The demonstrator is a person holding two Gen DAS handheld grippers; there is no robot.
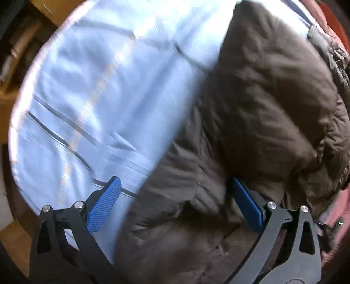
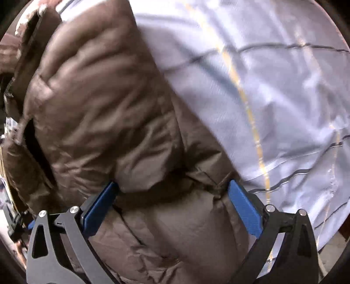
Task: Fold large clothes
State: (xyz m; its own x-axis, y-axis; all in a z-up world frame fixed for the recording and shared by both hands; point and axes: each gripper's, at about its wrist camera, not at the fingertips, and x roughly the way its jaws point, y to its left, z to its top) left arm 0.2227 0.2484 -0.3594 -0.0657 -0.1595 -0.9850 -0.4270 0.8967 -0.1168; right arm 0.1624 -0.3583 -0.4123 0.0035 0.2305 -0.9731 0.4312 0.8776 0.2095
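A puffy dark brown quilted jacket [image 1: 258, 113] lies on a pale blue striped sheet [image 1: 94, 91]. My left gripper [image 1: 175, 192] is open, its blue pads spread wide over the jacket's left edge, with the jacket bulging between the fingers. In the right wrist view the same jacket [image 2: 105, 113] fills the left and centre over the sheet [image 2: 273, 98]. My right gripper [image 2: 172, 192] is open too, its blue pads either side of a thick fold of jacket. Both views are blurred by motion. I cannot tell whether the pads press the fabric.
Wooden furniture [image 1: 13, 104] shows beyond the sheet's left edge in the left wrist view. A reddish-brown cloth [image 1: 321, 15] shows at the top right there. Cluttered items [image 2: 8, 209] sit at the far left of the right wrist view.
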